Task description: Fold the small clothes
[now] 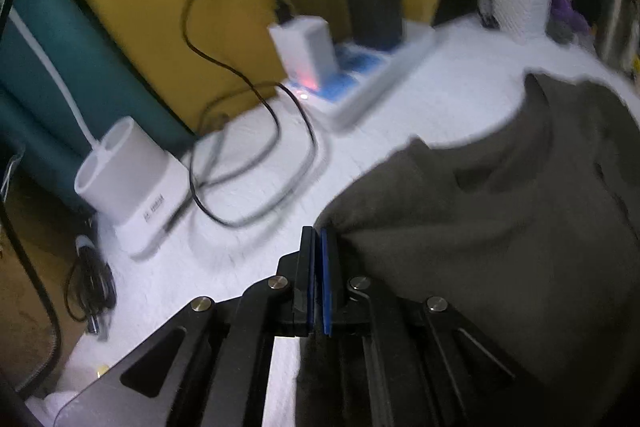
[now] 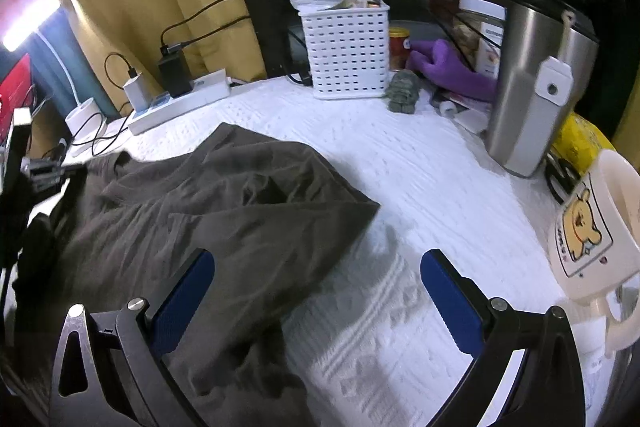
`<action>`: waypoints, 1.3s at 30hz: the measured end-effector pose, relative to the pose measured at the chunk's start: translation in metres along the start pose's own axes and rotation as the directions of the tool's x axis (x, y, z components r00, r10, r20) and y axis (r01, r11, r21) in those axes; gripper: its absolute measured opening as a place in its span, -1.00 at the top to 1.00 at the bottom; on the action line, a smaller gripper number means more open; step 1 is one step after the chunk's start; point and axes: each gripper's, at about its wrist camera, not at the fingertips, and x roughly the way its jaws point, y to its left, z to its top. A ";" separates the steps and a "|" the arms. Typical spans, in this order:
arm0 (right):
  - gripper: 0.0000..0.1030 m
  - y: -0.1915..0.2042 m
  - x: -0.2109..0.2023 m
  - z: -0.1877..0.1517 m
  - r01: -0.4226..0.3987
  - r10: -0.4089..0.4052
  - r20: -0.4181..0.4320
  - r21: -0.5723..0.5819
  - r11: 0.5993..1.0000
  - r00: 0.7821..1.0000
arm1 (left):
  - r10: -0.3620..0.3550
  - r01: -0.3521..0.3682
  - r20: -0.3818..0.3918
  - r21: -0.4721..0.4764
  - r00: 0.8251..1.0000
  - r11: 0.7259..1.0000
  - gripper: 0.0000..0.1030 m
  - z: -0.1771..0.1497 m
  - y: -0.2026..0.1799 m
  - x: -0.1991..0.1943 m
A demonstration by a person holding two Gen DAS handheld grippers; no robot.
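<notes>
The crumpled dark grey cotton garment point(image 2: 224, 211) is lying spread across the white textured tablecloth point(image 2: 420, 167), towards the left and near side. The left gripper point(image 1: 318, 239) is pinching the garment's left edge, its blue pads pressed together on the fabric. The right gripper point(image 2: 316, 283) is hanging released, its jaws standing wide over the garment's near right edge, not touching it. A white slotted plastic basket point(image 2: 346, 59) is standing far behind.

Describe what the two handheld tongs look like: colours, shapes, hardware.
Both are black linkage frames with triangular cut-outs and round silver pivot bolts. The left tongs end in thin flat plates with blue pads. The right tongs have broad, ribbed blue pads on angled black fingers. No sleeves, cables or hands show.
</notes>
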 end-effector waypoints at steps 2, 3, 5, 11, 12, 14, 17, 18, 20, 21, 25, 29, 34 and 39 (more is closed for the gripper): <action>-1.00 0.002 0.002 0.003 0.000 0.000 0.000 -0.004 1.000 1.000 | -0.002 0.002 0.006 0.004 1.000 1.000 0.97 0.005 0.002 0.005; -1.00 0.003 0.002 0.004 0.001 -0.001 0.002 -0.005 1.000 1.000 | -0.013 0.013 -0.001 0.007 1.000 1.000 0.97 0.007 0.001 0.009; -1.00 0.005 0.003 0.007 0.001 -0.001 0.005 -0.005 1.000 1.000 | -0.015 0.016 -0.035 0.016 0.999 1.000 0.97 0.007 -0.003 0.020; -1.00 0.015 0.003 0.005 0.002 -0.002 -0.002 -0.023 1.000 1.000 | -0.041 0.034 -0.079 -0.092 0.996 0.995 0.68 -0.008 0.015 0.011; -1.00 0.016 0.002 0.005 0.002 -0.003 -0.003 -0.026 1.000 1.000 | -0.038 0.031 -0.058 -0.124 0.998 0.992 0.44 -0.012 0.022 -0.003; -1.00 0.019 -0.001 0.004 0.003 -0.003 -0.001 -0.031 0.999 1.000 | -0.040 0.036 -0.023 -0.162 0.999 0.986 0.29 -0.021 0.032 -0.027; -1.00 0.023 -0.007 0.003 0.000 0.000 0.011 -0.036 0.999 1.000 | -0.048 0.051 0.021 -0.194 0.999 0.980 0.24 -0.041 0.034 -0.071; -1.00 0.024 -0.010 0.002 -0.001 0.002 0.015 -0.038 0.999 1.000 | -0.049 0.055 0.034 -0.193 0.998 0.980 0.19 -0.050 0.031 -0.087; -1.00 0.026 -0.014 -0.001 -0.004 0.005 0.022 -0.041 0.999 1.000 | -0.064 0.073 0.055 -0.201 0.996 0.977 0.04 -0.071 0.020 -0.112; -1.00 0.027 -0.017 -0.002 -0.007 0.008 0.024 -0.041 0.999 1.000 | -0.070 0.080 0.057 -0.205 0.996 0.975 -0.05 -0.077 0.017 -0.117; -1.00 0.030 -0.023 -0.010 -0.017 0.018 0.022 -0.041 0.999 1.000 | -0.074 0.071 -0.002 -0.240 0.997 0.968 -0.10 -0.117 0.002 -0.124; -1.00 0.032 -0.026 -0.016 -0.018 0.019 0.014 -0.048 0.999 1.000 | -0.100 0.081 -0.034 -0.367 0.994 0.927 -0.09 -0.152 0.012 -0.119; -1.00 0.037 -0.036 -0.018 -0.016 0.017 0.030 -0.057 0.998 0.999 | -0.080 0.077 0.004 -0.311 0.997 0.947 -0.09 -0.162 0.003 -0.126; -1.00 0.042 -0.045 -0.021 -0.015 0.018 0.044 -0.058 0.998 0.999 | -0.124 0.121 0.009 -0.314 0.992 0.942 -0.07 -0.164 0.010 -0.106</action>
